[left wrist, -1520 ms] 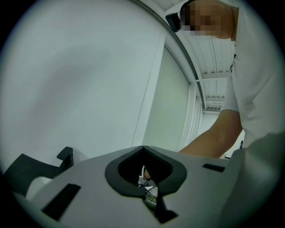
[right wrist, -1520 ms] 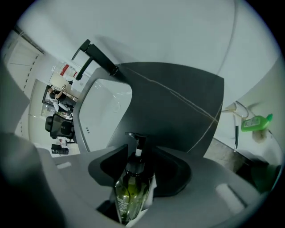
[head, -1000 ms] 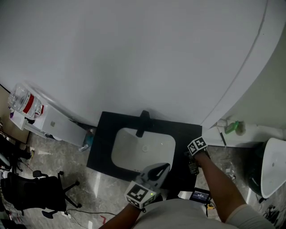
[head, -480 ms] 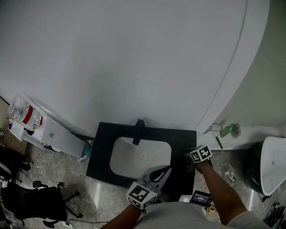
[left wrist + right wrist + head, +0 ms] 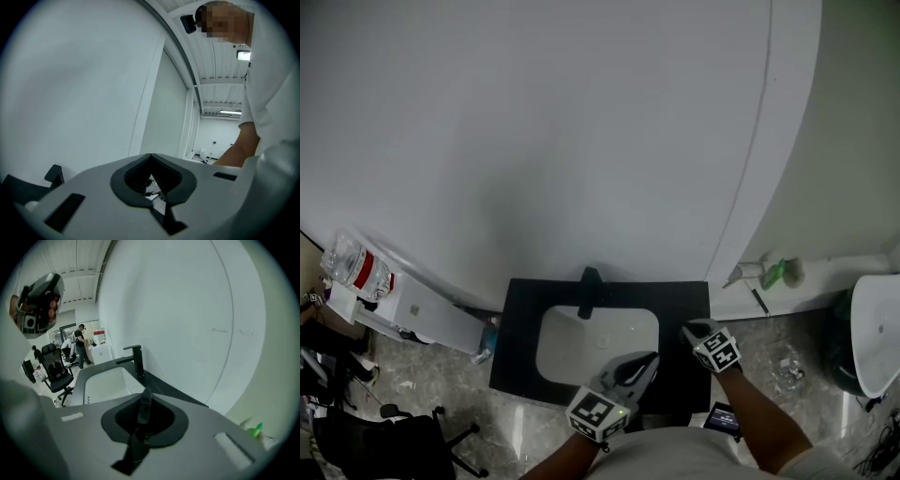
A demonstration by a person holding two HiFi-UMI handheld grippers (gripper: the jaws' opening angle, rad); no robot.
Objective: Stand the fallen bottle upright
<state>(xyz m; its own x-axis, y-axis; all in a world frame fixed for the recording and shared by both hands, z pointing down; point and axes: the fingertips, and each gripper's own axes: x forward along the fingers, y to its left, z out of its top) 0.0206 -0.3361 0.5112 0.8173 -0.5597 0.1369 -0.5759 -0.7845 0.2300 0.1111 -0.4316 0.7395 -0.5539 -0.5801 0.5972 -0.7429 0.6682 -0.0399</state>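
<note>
My right gripper (image 5: 686, 330) hangs over the right end of the black counter (image 5: 514, 349) and points toward the faucet (image 5: 136, 359). Its jaws are closing and stand almost together. In the right gripper view a slim, glossy dark shape (image 5: 144, 405) stands upright in line with the right gripper's (image 5: 145, 397) tips. I cannot tell whether this is the bottle, or whether it is pinched or lies beyond the pads. No bottle shows on the counter in the head view. My left gripper (image 5: 642, 361) is shut and empty at the counter's front edge. In its own view the left gripper (image 5: 150, 157) points level at the wall.
A white sink (image 5: 598, 342) with a black faucet (image 5: 586, 291) fills the counter's middle. A green bottle (image 5: 783, 273) lies on the white ledge to the right, beside a white basin (image 5: 877, 337). A white cabinet (image 5: 412, 305) and an office chair (image 5: 366, 436) stand at the left.
My right gripper rose from the counter's right edge and tipped up toward the wall. The small dark thing beside it earlier no longer shows. My left gripper lifted slightly.
</note>
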